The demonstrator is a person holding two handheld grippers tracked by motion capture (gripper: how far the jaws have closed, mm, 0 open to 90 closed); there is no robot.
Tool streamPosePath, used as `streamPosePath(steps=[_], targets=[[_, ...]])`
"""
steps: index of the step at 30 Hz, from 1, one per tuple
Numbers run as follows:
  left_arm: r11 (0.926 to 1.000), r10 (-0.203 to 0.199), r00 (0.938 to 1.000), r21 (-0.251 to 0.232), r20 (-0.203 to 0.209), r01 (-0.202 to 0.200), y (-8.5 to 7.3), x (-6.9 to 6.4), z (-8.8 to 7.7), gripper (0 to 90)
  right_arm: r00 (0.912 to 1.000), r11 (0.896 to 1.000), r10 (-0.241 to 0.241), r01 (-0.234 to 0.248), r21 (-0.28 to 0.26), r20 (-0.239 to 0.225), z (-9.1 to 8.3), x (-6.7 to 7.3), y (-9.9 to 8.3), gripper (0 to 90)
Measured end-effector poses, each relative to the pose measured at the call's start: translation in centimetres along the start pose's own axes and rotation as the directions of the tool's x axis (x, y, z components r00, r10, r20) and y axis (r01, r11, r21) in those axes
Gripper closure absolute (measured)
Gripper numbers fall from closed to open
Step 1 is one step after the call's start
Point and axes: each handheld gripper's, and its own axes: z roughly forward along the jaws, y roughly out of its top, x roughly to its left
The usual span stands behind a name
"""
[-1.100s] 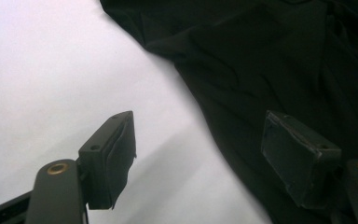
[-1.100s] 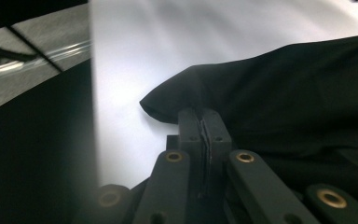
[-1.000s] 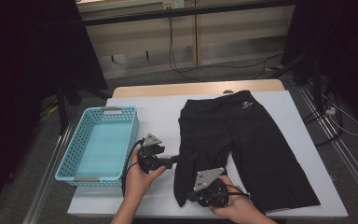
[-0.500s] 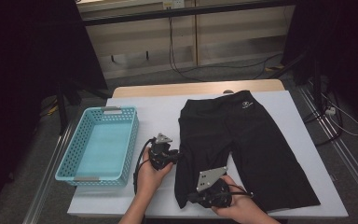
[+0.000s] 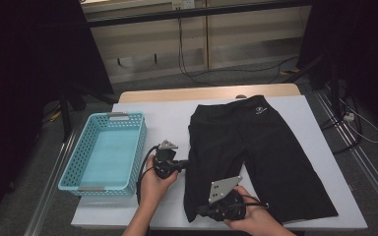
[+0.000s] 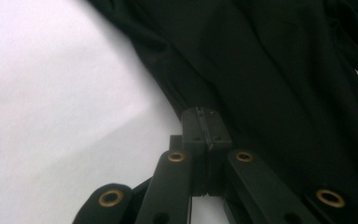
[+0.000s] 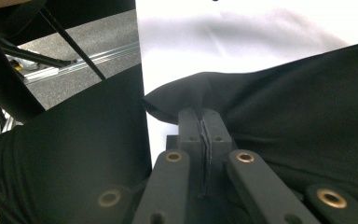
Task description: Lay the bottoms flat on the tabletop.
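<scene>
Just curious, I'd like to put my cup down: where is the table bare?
Bare white table lies between the turquoise plastic basket and the black shorts, toward the far edge. The near edge is crowded: left gripper and right gripper pinch the shorts.

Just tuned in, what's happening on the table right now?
A person is working on a pair of black shorts spread flat on the white table. The left tongs have just been closing and now pinch the left edge of the shorts, partway up the leg. The right tongs are shut on the hem of that same leg, near the table's front edge. A teal basket sits to the left, with nothing in it.
</scene>
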Motion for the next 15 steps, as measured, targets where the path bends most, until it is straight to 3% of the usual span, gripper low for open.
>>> streamPosePath(steps=[3, 5, 8, 12, 15], targets=[[1.0000, 0.008, 1.0000, 0.006, -0.001, -0.008, -0.1, 0.0, -0.1, 89.9, 0.9999, 1.000, -0.011, 0.011, 0.006, -0.010, 0.1, 0.2, 0.0, 89.1], [0.9996, 0.021, 0.9996, -0.018, -0.016, -0.021, 0.0, 0.0, 0.0, 88.7, 0.9997, 1.000, -0.015, 0.015, 0.007, -0.018, 0.1, 0.3, 0.1, 89.1], [0.9989, -0.008, 0.9990, -0.047, -0.044, 0.006, 0.3, 0.3, 0.4, 65.6, 0.9995, 1.000, -0.017, 0.017, 0.010, -0.027, 0.0, 0.2, 0.1, 89.1], [0.9957, 0.012, 0.9923, -0.090, -0.123, -0.023, 1.0, 0.9, 1.5, 43.4, 0.9994, 1.000, -0.015, 0.015, 0.007, -0.031, -0.6, 0.1, 0.2, 89.1], [0.9965, -0.014, 0.9917, -0.084, -0.128, 0.003, 1.5, 1.5, 2.4, 42.3, 0.9992, 1.000, -0.009, 0.009, -0.001, -0.039, -0.8, -0.1, 0.1, 89.1]])
